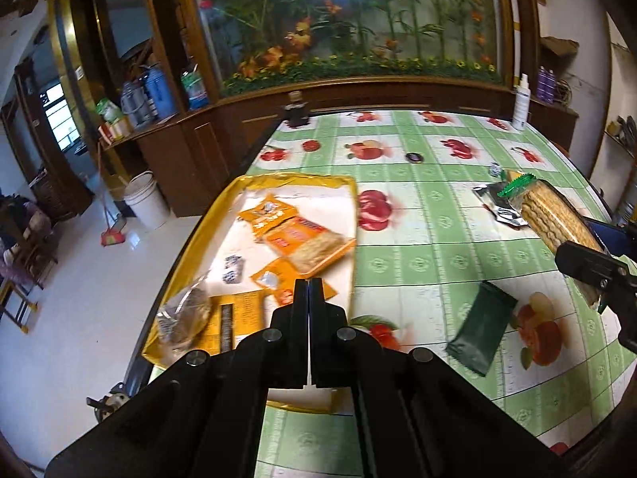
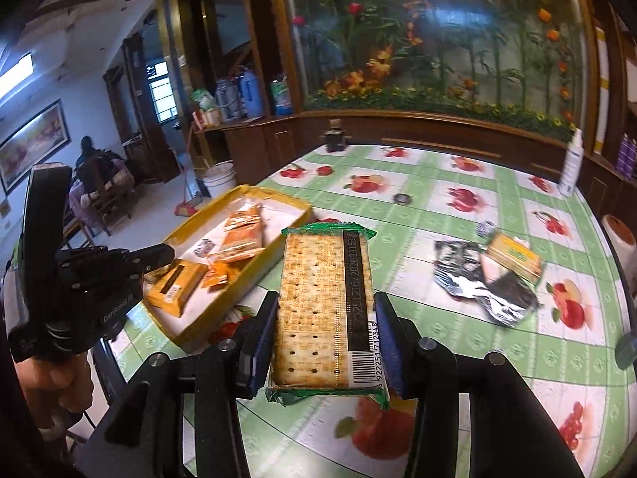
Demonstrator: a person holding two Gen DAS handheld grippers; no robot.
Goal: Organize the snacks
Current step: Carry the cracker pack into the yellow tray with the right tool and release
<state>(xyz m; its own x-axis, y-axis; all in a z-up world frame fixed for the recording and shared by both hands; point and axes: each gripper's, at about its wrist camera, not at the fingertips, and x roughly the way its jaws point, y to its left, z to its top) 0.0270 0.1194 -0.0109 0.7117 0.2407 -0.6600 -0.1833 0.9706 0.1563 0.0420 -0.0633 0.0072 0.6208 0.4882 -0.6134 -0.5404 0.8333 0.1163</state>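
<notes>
One cracker packet (image 2: 324, 306) sits pinched between the blue pads of the right gripper (image 2: 324, 314), held clear of the table (image 2: 438, 366) and pointing straight ahead along the fingers; its clear wrapper shows pale, pricked biscuits, with crimped green ends, a black strip of printed digits down its right side and a barcode at the near corner. From the left wrist view the same packet (image 1: 557, 219) appears far to the right, gripped by that tool. Ahead and to the left of it lies a yellow tray (image 2: 239, 290) holding orange snack packets (image 2: 243, 235) and a yellow box (image 2: 175, 286). Ahead and to the right, on the green fruit-print cloth, rests a crumpled silver wrapper (image 2: 473, 283) with a yellow-green packet (image 2: 513, 257) touching its far side. The left gripper (image 1: 308, 290) has its fingers pressed together with nothing between them, hovering over the tray's near end (image 1: 247, 267). To its right a dark green packet (image 1: 479, 328) lies flat on the cloth. A white spray bottle (image 2: 571, 167) stands at the table's far right edge, well apart.
</notes>
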